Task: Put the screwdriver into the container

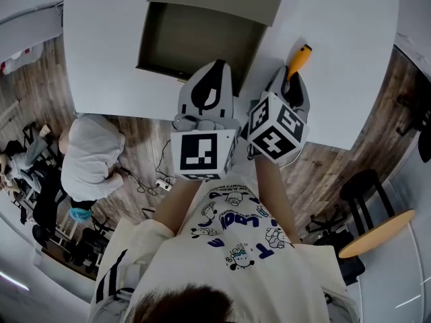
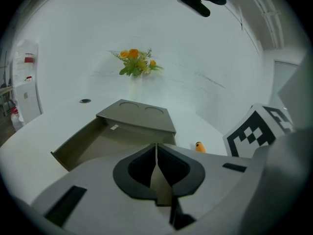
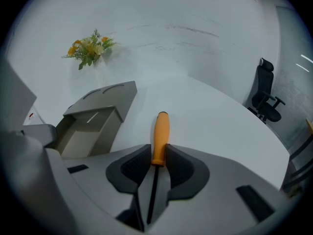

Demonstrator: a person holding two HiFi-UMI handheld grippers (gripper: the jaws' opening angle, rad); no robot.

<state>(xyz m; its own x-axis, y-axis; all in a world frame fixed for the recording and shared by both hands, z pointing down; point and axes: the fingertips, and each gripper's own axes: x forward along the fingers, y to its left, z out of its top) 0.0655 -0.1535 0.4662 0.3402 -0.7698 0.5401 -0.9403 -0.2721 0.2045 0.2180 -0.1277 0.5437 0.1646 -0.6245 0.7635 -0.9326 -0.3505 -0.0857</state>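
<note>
The screwdriver [image 3: 161, 133] has an orange handle and a dark shaft, and points away from me over the white table [image 1: 343, 39]. My right gripper [image 3: 157, 152] is shut on the lower end of that handle, the shaft running back between the jaws. In the head view the handle tip [image 1: 300, 58] sticks out past the right gripper [image 1: 291, 86]. The container [image 1: 195, 42] is an open grey-brown box to the left, also seen in the left gripper view [image 2: 105, 138] and the right gripper view [image 3: 90, 126]. My left gripper [image 2: 156, 153] hovers at the container's near edge, shut and empty.
A small bunch of orange flowers [image 2: 136, 62] stands at the table's far side. The table's near edge runs just under both grippers. A person [image 1: 91, 153] crouches on the wood floor at the left. A black office chair [image 3: 266, 92] and a round stool [image 1: 377, 231] stand off to the right.
</note>
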